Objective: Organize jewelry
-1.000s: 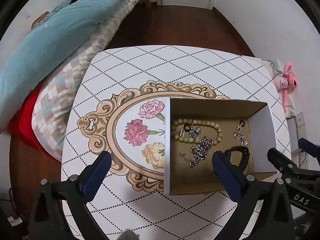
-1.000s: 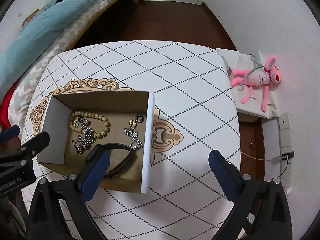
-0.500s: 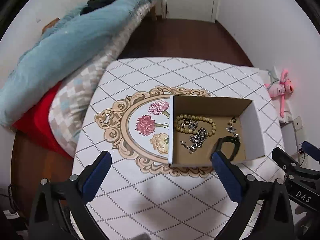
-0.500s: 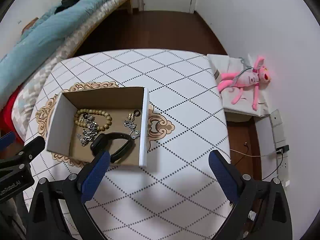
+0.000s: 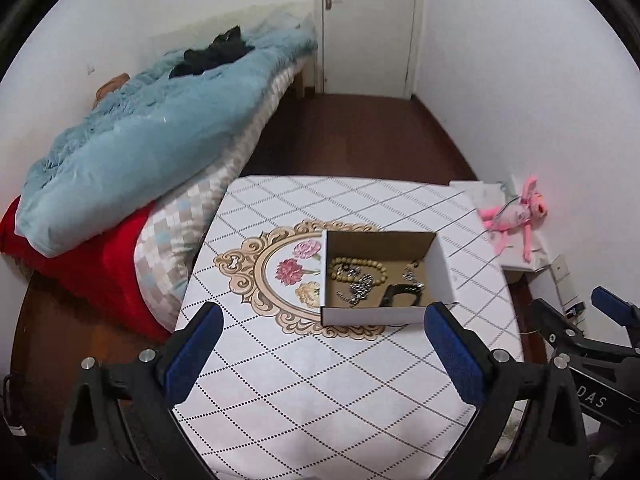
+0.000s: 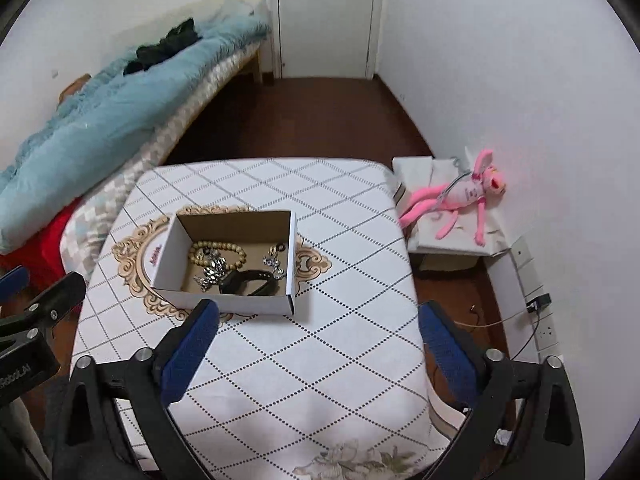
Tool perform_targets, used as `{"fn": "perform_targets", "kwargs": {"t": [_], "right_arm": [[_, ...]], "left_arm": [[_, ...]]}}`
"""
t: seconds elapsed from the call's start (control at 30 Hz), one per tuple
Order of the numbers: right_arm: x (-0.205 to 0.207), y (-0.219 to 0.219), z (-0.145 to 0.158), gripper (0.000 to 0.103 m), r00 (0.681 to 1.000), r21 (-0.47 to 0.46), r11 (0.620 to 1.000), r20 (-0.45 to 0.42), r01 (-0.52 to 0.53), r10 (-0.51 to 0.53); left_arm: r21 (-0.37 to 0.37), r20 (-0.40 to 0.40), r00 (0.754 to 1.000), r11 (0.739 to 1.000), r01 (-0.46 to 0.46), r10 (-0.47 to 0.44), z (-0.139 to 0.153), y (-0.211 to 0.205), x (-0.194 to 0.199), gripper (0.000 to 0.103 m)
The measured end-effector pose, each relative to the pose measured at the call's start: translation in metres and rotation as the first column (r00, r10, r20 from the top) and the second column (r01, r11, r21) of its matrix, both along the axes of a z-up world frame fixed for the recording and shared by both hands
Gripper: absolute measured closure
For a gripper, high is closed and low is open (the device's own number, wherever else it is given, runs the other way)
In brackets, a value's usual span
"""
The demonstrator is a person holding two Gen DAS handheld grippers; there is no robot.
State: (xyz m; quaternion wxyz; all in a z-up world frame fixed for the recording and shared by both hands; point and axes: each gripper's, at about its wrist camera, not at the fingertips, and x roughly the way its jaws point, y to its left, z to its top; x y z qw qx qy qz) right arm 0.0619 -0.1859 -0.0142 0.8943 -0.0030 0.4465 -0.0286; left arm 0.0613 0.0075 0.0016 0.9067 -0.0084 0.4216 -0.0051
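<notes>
An open cardboard box point(image 5: 442, 270) point(image 6: 166, 254) stands on the patterned table point(image 5: 320, 392) point(image 6: 320, 360). Inside lie a wooden bead bracelet point(image 5: 358, 268) point(image 6: 218, 248), a silver chain point(image 5: 360, 288) point(image 6: 212, 274), small earrings point(image 5: 412, 274) point(image 6: 274, 264) and a black band point(image 5: 400, 294) point(image 6: 248, 282). My left gripper point(image 5: 324, 338) hangs open well back from the box, nothing between its blue pads. My right gripper point(image 6: 316, 332) is likewise open and empty, near the table's front. Each gripper shows at the other view's edge.
A bed with a blue duvet point(image 5: 152, 140) point(image 6: 100, 128) and a red blanket point(image 5: 92, 264) runs along the left. A pink plush toy point(image 5: 516, 216) point(image 6: 464, 196) lies on a white box by the right wall. A door point(image 5: 368, 24) closes the far end.
Both grippers have pulled up and back from the box, which now looks smaller and farther. More of the room, door and bed has come into view. The jewelry has not moved.
</notes>
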Motion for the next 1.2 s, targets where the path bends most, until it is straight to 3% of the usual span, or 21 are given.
{"fn": "perform_targets", "kwargs": {"t": [0.57, 0.87, 1.2], "right_arm": [[-0.064, 0.000, 0.078, 0.000, 0.989, -0.013, 1.000, 0.145, 0.004, -0.002], [-0.055, 0.002, 0.082, 0.000, 0.991, -0.004, 1.000, 0.133, 0.009, -0.008], [-0.004, -0.001, 0.066, 0.000, 0.998, 0.000, 1.000, 0.066, 0.007, -0.007]], "left_arm": [[-0.022, 0.101, 0.995, 1.000, 0.000, 0.002, 0.047, 0.004, -0.041, 0.000], [-0.026, 0.049, 0.999, 1.000, 0.001, 0.001, 0.040, -0.002, -0.023, 0.000], [-0.004, -0.028, 1.000, 1.000, 0.003, -0.003, 0.026, -0.008, 0.020, 0.000]]}}
